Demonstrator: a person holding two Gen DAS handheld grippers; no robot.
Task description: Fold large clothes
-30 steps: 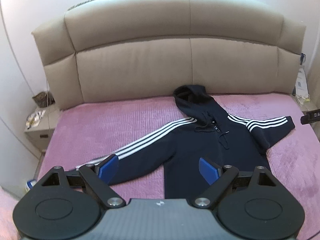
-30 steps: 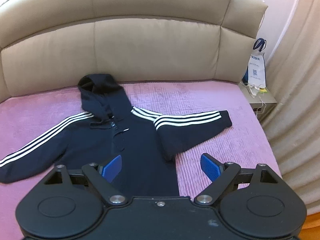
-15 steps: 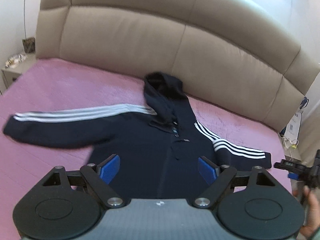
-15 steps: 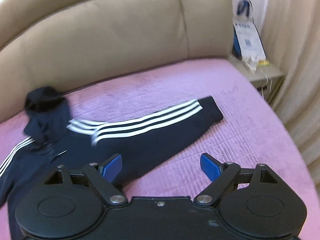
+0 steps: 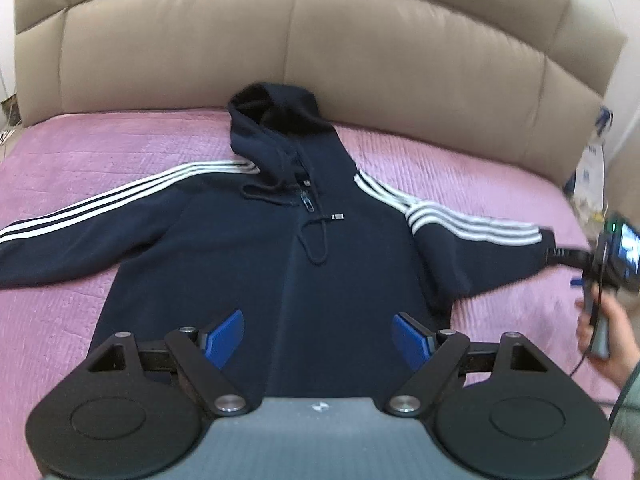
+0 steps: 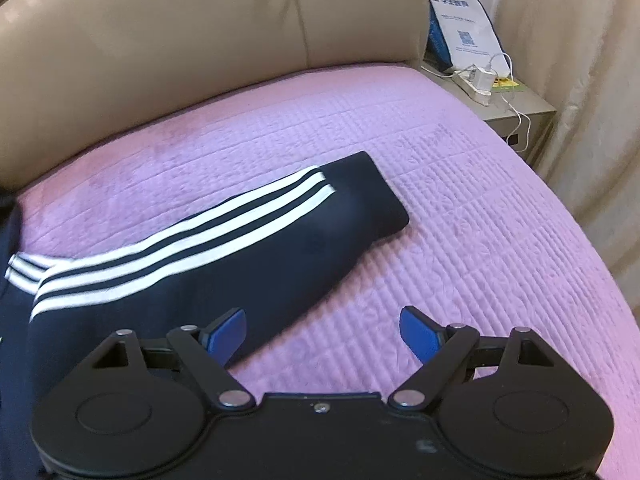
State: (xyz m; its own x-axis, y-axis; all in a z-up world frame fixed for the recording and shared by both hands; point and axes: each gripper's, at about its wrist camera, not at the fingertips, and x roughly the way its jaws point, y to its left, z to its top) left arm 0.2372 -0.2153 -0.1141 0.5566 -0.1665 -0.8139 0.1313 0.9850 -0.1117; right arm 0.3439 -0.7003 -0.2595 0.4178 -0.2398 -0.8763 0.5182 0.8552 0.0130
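Note:
A dark navy hoodie (image 5: pixel 320 264) with white sleeve stripes lies front up on the pink bedspread (image 5: pixel 100 152), hood toward the headboard, both sleeves spread out. My left gripper (image 5: pixel 320 334) is open and empty above the hoodie's lower body. My right gripper (image 6: pixel 322 330) is open and empty, just in front of the hoodie's right sleeve (image 6: pixel 240 248), whose cuff (image 6: pixel 372 196) lies flat on the bedspread (image 6: pixel 460 220). In the left wrist view the right gripper (image 5: pixel 560 256) shows by that cuff, held in a hand.
A padded beige headboard (image 5: pixel 320 48) stands behind the bed. A bedside table (image 6: pixel 516 100) with a white and blue bag (image 6: pixel 460 28), charger and cables is at the bed's right side, beside a beige curtain (image 6: pixel 592 80).
My left gripper swung to centre on the hoodie's body. My right gripper moved right and closer to the right sleeve and cuff. Both stayed open.

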